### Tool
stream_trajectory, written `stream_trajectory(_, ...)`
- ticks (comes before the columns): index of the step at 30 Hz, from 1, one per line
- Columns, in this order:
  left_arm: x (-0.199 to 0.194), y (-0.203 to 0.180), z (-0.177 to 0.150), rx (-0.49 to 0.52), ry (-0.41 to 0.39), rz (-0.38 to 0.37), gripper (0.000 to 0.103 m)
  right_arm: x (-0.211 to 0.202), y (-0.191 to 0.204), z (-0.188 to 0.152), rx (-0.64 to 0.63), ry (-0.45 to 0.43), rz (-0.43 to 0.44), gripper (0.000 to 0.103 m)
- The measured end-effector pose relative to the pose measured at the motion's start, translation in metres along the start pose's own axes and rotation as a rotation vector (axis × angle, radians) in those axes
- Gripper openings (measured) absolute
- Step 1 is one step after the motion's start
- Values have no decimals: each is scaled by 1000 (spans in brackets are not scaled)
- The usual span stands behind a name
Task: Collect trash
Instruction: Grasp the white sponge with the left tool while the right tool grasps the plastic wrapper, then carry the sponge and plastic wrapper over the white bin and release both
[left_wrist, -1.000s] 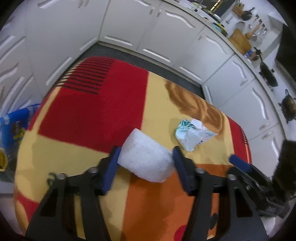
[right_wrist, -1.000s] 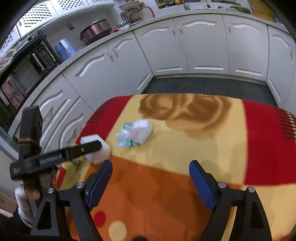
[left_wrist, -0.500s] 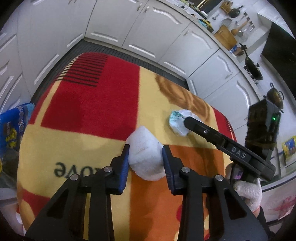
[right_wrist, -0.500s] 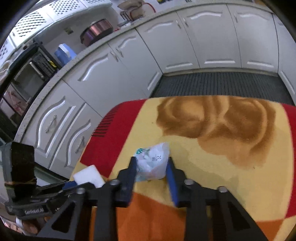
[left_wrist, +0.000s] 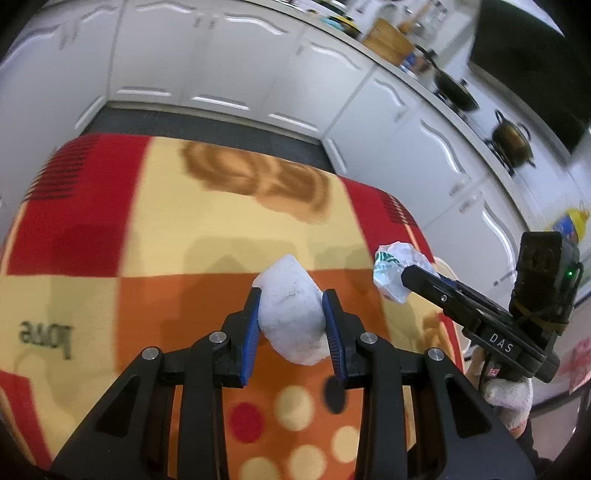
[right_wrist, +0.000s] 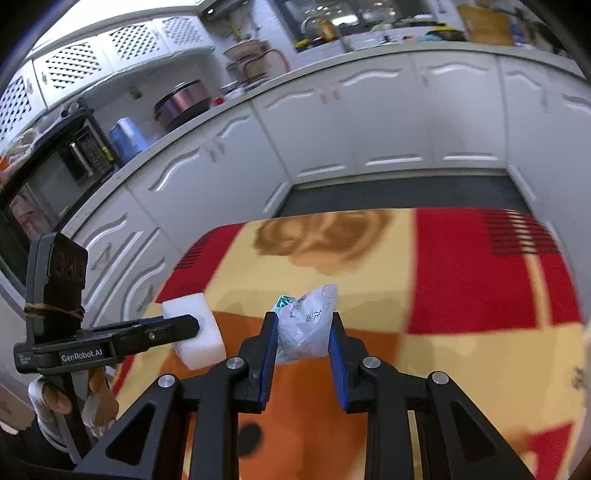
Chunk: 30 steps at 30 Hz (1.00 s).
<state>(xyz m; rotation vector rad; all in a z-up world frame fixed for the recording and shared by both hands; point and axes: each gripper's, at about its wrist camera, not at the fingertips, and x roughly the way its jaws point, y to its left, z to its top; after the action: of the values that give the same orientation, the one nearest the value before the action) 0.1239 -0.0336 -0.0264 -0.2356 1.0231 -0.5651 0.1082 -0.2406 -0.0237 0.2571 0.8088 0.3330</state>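
Landmark: the red, yellow and orange patterned blanket (left_wrist: 207, 236) covering the table.

Left gripper (left_wrist: 291, 325): jaws closed to a narrow gap, pads pressing both sides of a white, blocky foam chunk (left_wrist: 290, 314). The chunk appears clear of the blanket, over its orange patch; its long axis runs forward between the fingers.

Right gripper (right_wrist: 304, 341): jaws drawn in over the last moment, clamped on a crumpled white plastic wrapper with green print (right_wrist: 308, 325). The wrapper sits just above the blanket, to the right of the foam chunk and near the blanket's right-hand edge.

Judgement: both pieces are secured, one per hand; the coming move is a carry to a bin.

Not established: no bin shows in either view. Actual clearance under each piece cannot be confirmed. The left wrist view is motion-blurred. Only gloved fingers (left_wrist: 509, 395) of the person show.
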Motion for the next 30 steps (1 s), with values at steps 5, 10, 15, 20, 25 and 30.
stream_trajectory(5,19,-41,-4,72,17,-22,30,-33,-28,-14,51,-30,-52,25)
stream_trajectory(10,32,-76,-10,126,26,-33,30,-61,-51,-28,78,-46,-97,25)
stream_trajectory(15,43,-106,-16,165,40,-39,30,-84,-64,-39,94,-72,-117,25)
stream_trajectory(20,54,-136,-17,207,51,-55,30,-107,-76,-47,112,-103,-148,25)
stream_trajectory(25,69,-164,-19,244,71,-74,30,-132,-95,-57,149,-131,-187,25)
stream_trajectory(30,84,-185,-22,277,92,-78,30,-152,-110,-65,181,-152,-216,25)
